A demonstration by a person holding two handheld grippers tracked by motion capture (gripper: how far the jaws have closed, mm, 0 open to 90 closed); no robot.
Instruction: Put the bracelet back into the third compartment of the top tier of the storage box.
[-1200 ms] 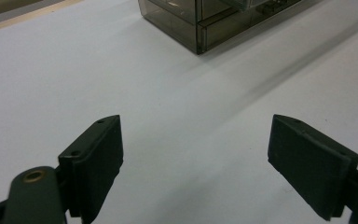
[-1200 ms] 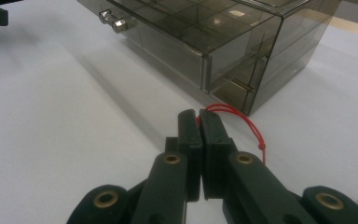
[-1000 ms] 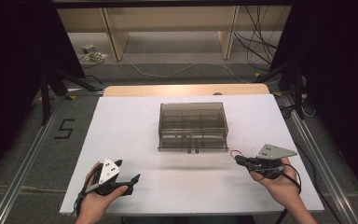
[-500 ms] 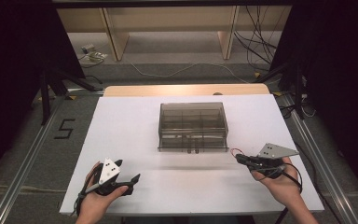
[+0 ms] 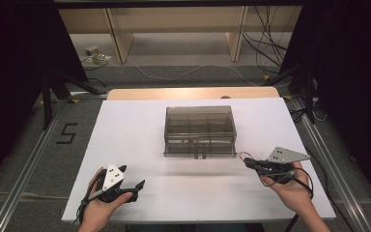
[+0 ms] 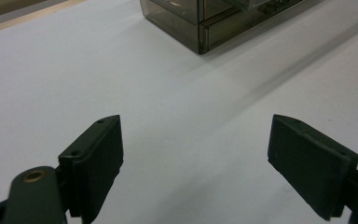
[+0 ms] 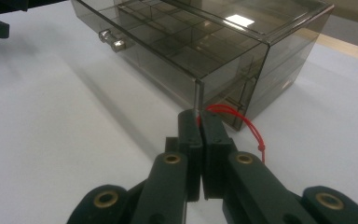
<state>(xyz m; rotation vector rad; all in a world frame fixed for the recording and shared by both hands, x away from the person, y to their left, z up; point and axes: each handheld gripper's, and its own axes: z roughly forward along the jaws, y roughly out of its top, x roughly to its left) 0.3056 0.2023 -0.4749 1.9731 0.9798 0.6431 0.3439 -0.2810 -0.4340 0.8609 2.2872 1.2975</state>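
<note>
a smoked clear drawer box [image 5: 200, 130] stands in the middle of the white counter [image 5: 135, 135], with its front and two small metal knobs [image 7: 112, 41] facing the person. inside, divider walls split it into compartments; contents cannot be made out.

the left tongs [image 5: 134, 185] rest low at the near left of the counter, held in the left hand [image 5: 101, 205], well apart from the box. in the left gripper view the jaws stand wide apart with bare counter between them, and a corner of the box sits at the top edge.

the right tongs [image 5: 247, 163] lie at the near right in the right hand [image 5: 290, 191], near the box's front right corner. in the right gripper view the jaws are pressed together and pinch a thin red string [image 7: 242, 122], with the tips just beside the box's lower corner
</note>
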